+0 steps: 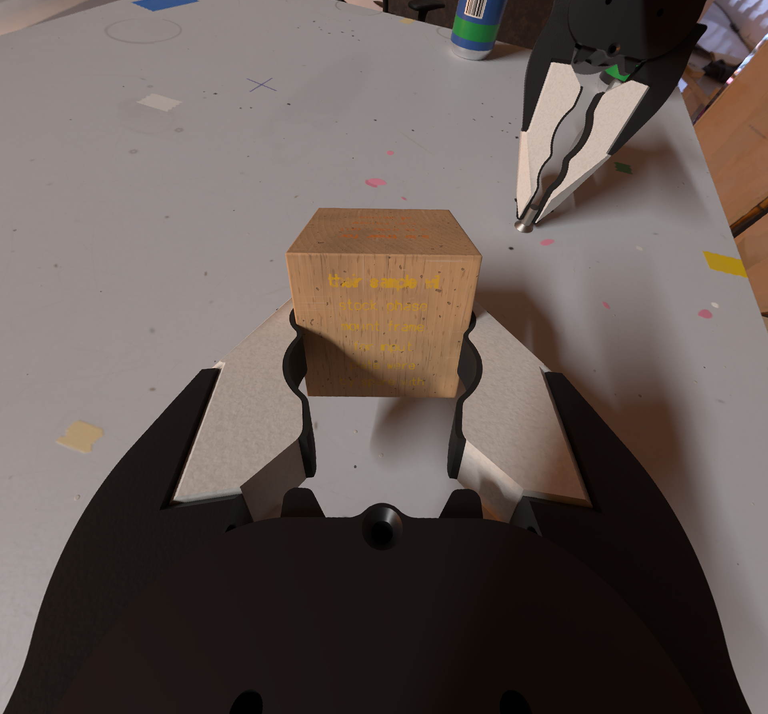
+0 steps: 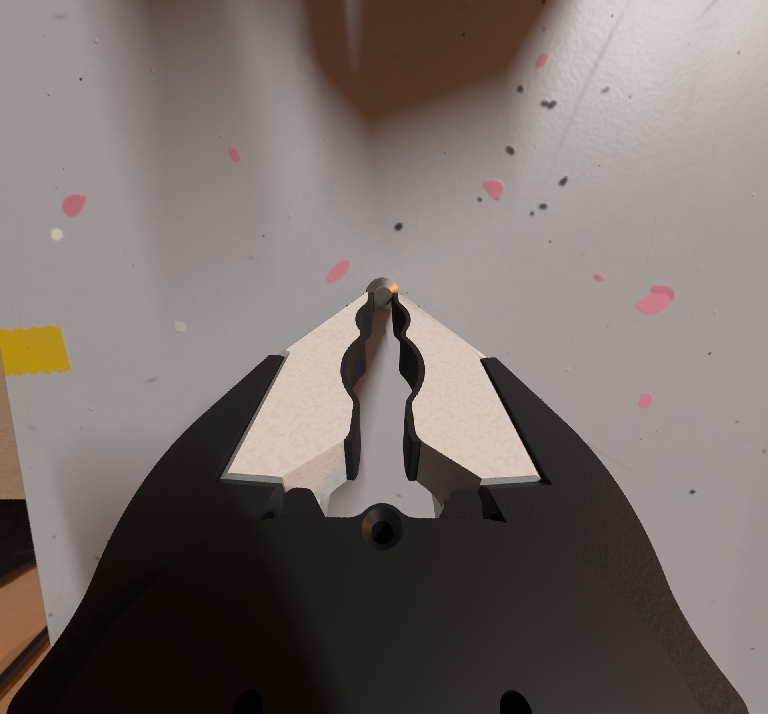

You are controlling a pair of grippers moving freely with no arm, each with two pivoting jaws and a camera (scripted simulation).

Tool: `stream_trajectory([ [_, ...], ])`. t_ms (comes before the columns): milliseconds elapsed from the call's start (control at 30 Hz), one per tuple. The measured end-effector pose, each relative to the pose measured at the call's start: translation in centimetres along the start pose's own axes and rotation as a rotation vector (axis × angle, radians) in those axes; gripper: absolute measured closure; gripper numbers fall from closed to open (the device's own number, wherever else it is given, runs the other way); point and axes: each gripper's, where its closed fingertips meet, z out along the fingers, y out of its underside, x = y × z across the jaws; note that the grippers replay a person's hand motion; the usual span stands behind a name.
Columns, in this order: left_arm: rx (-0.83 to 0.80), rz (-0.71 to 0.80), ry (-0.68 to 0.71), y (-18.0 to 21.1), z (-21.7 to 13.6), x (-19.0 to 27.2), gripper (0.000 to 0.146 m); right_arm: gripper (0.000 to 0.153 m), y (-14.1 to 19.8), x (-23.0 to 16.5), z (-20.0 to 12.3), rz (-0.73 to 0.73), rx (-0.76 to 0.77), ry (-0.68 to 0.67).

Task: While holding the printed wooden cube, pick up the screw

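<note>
The printed wooden cube (image 1: 382, 320) has yellow lettering on its near face and sits between the fingers of my left gripper (image 1: 382, 314), which is shut on its two sides. The grey table shows under the cube's lower edge. The small metal screw (image 1: 524, 224) stands head down at the table surface on the right. My right gripper (image 1: 528, 212) points down with its fingertips shut on the screw's shank. In the right wrist view the screw (image 2: 382, 288) sits pinched at the tips of my right gripper (image 2: 383, 297). I cannot tell whether the head touches the table.
A blue can with a green band (image 1: 482, 0) stands at the table's far edge. The table's right edge (image 1: 731, 229) runs close to the screw, with yellow tape (image 1: 724, 264) beside it. Dark chairs stand behind the table.
</note>
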Motion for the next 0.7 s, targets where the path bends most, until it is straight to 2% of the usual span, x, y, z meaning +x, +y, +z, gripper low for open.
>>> stream_trajectory([
  [100, 0.001, 0.010, -0.002, 0.0, 0.0, 0.0, 0.072, 0.145, -1.6, 0.1, -0.7, -0.064, 0.025, 0.005],
  [233, 0.004, 0.050, -0.001, -0.1, 0.0, 0.3, 0.072, 0.145, -8.3, 2.7, -6.1, -0.137, 0.174, 0.061],
  [367, -0.003, 0.090, -0.005, -0.1, 0.0, 0.5, 0.072, 0.145, -12.9, 5.7, -9.7, -0.221, 0.161, 0.087],
  [467, -0.006, 0.107, -0.007, -0.1, 0.0, 0.6, 0.072, 0.145, -13.8, 6.7, -9.6, -0.228, 0.107, 0.037],
  [700, -0.002, 0.106, -0.002, -0.1, 0.0, 0.6, 0.072, 0.145, -13.5, 6.5, -8.2, -0.204, 0.075, -0.036],
])
